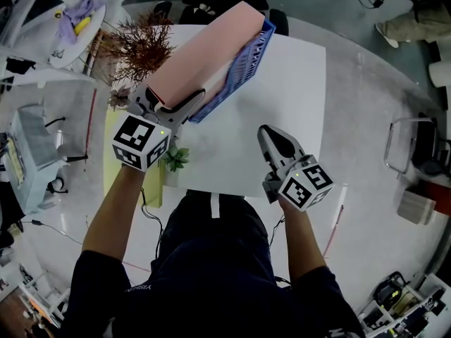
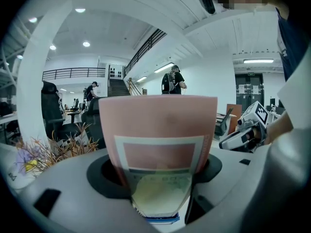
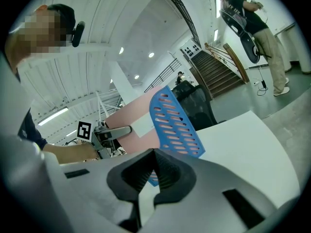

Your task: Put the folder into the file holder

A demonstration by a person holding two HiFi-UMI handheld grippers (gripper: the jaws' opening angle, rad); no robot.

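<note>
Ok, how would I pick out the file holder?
Look at the white table. At its far side, right of the dried plant, a pink folder lies slanted. The holder hugs its right edge: the only blue thing there, with slotted walls.

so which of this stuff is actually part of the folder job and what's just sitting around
Part of the job:
- pink folder, standing in the holder
- blue file holder
- left gripper, jaws open around the folder's near end

Just lying about:
- dried plant
- small green plant
- right gripper, shut and empty, idle over the table
</note>
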